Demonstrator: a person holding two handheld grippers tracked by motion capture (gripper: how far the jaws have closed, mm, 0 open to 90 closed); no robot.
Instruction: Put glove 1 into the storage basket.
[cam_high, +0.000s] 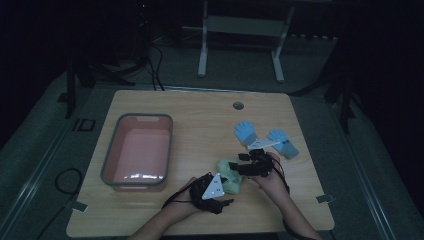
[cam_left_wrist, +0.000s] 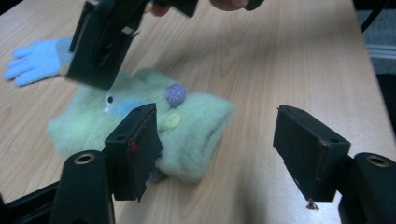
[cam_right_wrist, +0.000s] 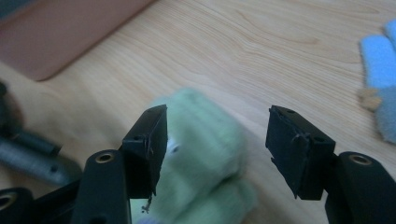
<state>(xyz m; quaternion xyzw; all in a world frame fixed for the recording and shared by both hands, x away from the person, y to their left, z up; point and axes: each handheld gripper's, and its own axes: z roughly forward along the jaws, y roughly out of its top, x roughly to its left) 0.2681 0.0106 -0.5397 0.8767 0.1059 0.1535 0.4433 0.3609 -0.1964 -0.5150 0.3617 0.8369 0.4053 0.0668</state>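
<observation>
Green fuzzy mitten (cam_high: 229, 175) lies low centre on the table (cam_high: 200, 107), between both grippers, left (cam_high: 216, 196) and right (cam_high: 248, 165); jaws spread, nothing pinched. Next: close onto opposite ends, likely.

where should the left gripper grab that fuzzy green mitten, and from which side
Grip the rounded folded edge of the green mitten nearest the left gripper, coming in low from the person's side. In the left gripper view that edge lies flat and thick on the table between the open jaws, clear of the button and purple pompom. The right gripper already stands over the far end.
</observation>
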